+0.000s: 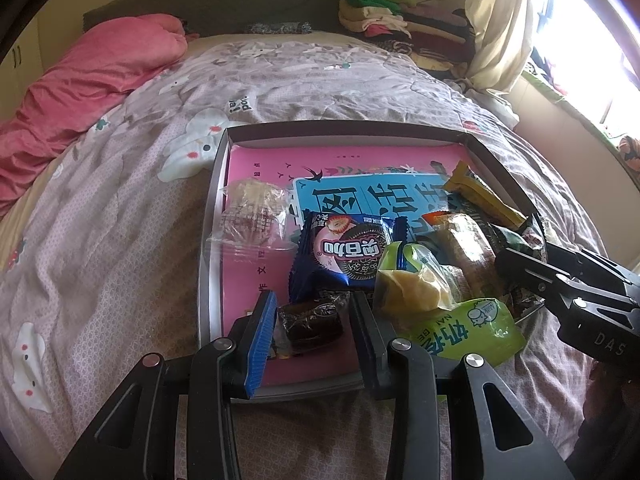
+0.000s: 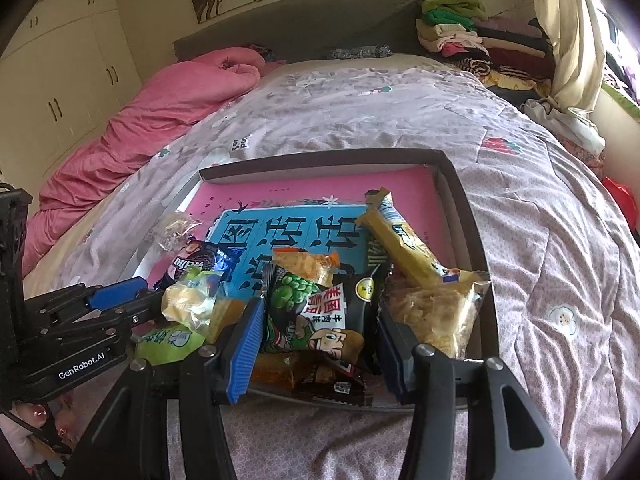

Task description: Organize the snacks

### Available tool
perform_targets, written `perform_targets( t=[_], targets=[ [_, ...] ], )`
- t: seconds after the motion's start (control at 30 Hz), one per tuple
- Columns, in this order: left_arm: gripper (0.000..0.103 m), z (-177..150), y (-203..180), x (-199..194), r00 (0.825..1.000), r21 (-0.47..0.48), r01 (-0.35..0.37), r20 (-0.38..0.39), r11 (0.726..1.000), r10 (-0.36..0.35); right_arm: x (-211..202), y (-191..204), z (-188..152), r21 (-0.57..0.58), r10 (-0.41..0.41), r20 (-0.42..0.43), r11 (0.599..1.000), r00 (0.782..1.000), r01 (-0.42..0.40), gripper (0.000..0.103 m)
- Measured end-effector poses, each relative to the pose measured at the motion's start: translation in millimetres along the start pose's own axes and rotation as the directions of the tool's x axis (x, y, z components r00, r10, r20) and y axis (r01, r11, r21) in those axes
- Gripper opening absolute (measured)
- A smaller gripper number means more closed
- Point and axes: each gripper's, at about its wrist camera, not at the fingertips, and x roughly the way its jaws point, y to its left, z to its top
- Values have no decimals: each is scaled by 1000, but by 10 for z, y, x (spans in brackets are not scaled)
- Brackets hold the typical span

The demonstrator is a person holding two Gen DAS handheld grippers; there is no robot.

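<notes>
- Left gripper (image 1: 312, 320) open, jaws straddling small dark brown wrapped snack (image 1: 310, 318) at near edge of shallow box (image 1: 344, 128); likely to slip out or drag toward the rim.
- Right gripper (image 2: 318, 334) open around green-and-black cartoon packet (image 2: 316, 312) near the near right corner; could pinch neighbouring clear bag of crisps (image 2: 436, 316) too.
- Soft quilt (image 2: 552, 264) underneath: could tilt the box.

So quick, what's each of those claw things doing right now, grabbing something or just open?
Left gripper: open, fingers either side of the small dark brown snack, not clamped.
Right gripper: open around the green-and-black snack bag.
</notes>
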Motion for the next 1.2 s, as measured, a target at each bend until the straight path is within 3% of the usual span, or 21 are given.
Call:
perform_targets(
  t=[0.8,1.2],
  targets=[
    [39,7,18,-8,1000,-9,-4,7,1000,4,40,8,27,35,-15,-17,999,1000,16,57],
    [72,81,106,-381,995,-74,-21,95,997,28,-277,-87,64,67,-23,61,998,998,19,60]
  ],
)
